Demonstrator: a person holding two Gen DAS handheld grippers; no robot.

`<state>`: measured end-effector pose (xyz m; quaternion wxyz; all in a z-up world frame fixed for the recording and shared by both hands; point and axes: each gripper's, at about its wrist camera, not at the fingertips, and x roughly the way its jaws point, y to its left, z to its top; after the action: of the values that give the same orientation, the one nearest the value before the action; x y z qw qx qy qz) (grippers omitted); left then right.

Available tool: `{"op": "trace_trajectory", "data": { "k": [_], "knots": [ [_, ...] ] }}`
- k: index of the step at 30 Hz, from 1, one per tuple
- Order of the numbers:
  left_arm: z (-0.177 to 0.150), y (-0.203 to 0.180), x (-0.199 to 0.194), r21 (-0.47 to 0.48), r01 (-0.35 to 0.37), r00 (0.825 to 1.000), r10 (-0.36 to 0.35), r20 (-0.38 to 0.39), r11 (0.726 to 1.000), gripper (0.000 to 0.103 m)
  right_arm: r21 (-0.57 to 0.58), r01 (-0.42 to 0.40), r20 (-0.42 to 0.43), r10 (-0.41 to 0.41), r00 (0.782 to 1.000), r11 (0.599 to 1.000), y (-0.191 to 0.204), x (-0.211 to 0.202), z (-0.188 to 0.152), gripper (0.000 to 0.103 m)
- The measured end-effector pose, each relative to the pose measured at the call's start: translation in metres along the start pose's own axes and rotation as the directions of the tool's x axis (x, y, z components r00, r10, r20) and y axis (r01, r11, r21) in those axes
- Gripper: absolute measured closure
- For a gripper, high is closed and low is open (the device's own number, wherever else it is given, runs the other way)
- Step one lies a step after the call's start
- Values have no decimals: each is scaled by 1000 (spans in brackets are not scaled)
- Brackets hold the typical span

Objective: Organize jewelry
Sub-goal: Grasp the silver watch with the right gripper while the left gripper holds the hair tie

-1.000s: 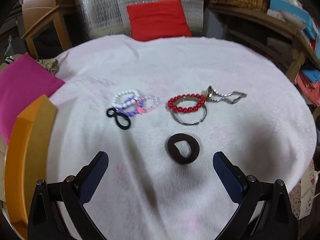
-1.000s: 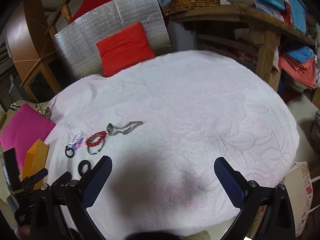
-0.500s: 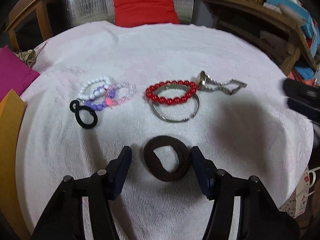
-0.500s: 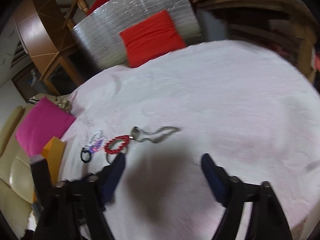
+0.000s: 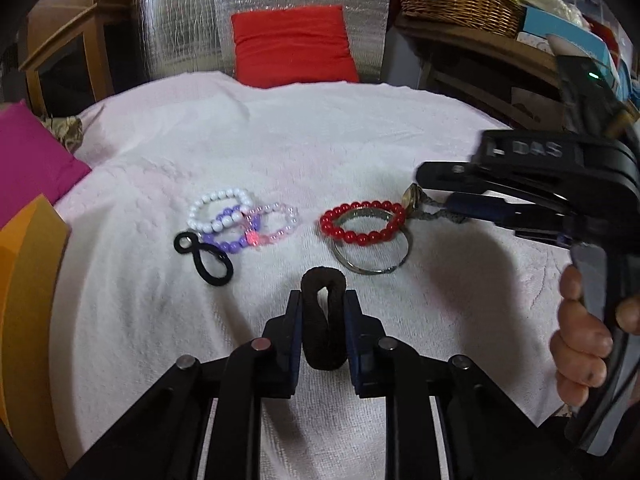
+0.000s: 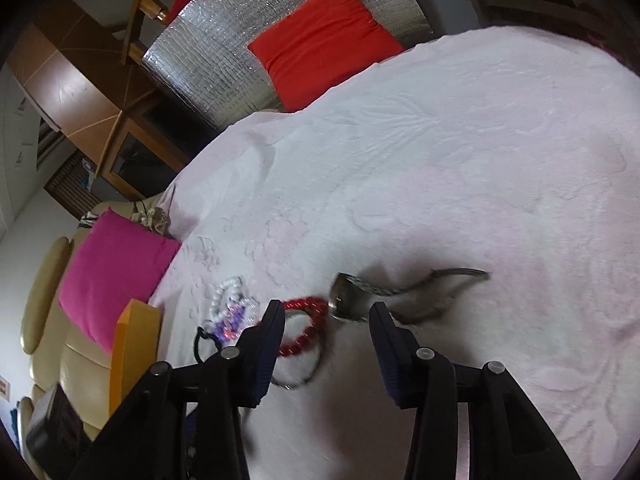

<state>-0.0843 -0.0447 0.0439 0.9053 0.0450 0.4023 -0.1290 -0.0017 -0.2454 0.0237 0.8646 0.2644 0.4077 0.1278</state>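
Left gripper (image 5: 323,322) pitched down at the tabletop (image 5: 400,128), which is draped in a pale pink-white textured towel; jaws closing and already pressing both sides of the dark brown fabric hair tie (image 5: 324,320), which is squashed into a narrow upright loop between the blue pads. Landmark = that brown tie. Just beyond it, slightly right: red round-bead bracelet (image 5: 362,222) overlapping a thin silver metal bangle (image 5: 374,256). Beyond-left: cluster of white, purple and clear-pink bead bracelets (image 5: 240,220), touching one another, with a black elastic hair tie twisted into a figure eight (image 5: 204,258) at the cluster's near-left edge. Right gripper (image 6: 326,320) comes in from the right of the brown tie, also angled down, a hand (image 5: 580,340) wrapped round its grip; jaws closing but still apart, nothing pinched. In the right wrist view its pads straddle the gap between the red bracelet and the silver metal-band wristwatch (image 6: 400,292), watch face just ahead of the right pad, band trailing off right; that frame is motion-blurred. From the left wrist view the right gripper's body covers most of the watch. Left of the brown tie, off the tabletop edge: orange panel (image 5: 28,280), magenta cushion (image 5: 32,160). Far side: red cushion (image 5: 292,44) against a silver foil sheet (image 5: 180,20); wicker basket (image 5: 456,0) on a wooden shelf.
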Motion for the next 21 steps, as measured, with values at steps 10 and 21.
{"op": "trace_trajectory", "data": {
  "k": [10, 21],
  "knots": [
    [0, 1, -10, 24, -14, 999, 13, 41, 1000, 83, 157, 39, -41, -33, 999, 987, -14, 29, 5, 83],
    [0, 9, -31, 15, -31, 997, 30, 66, 999, 83, 313, -151, 15, 154, 988, 938, -45, 9, 0, 90]
  ]
}}
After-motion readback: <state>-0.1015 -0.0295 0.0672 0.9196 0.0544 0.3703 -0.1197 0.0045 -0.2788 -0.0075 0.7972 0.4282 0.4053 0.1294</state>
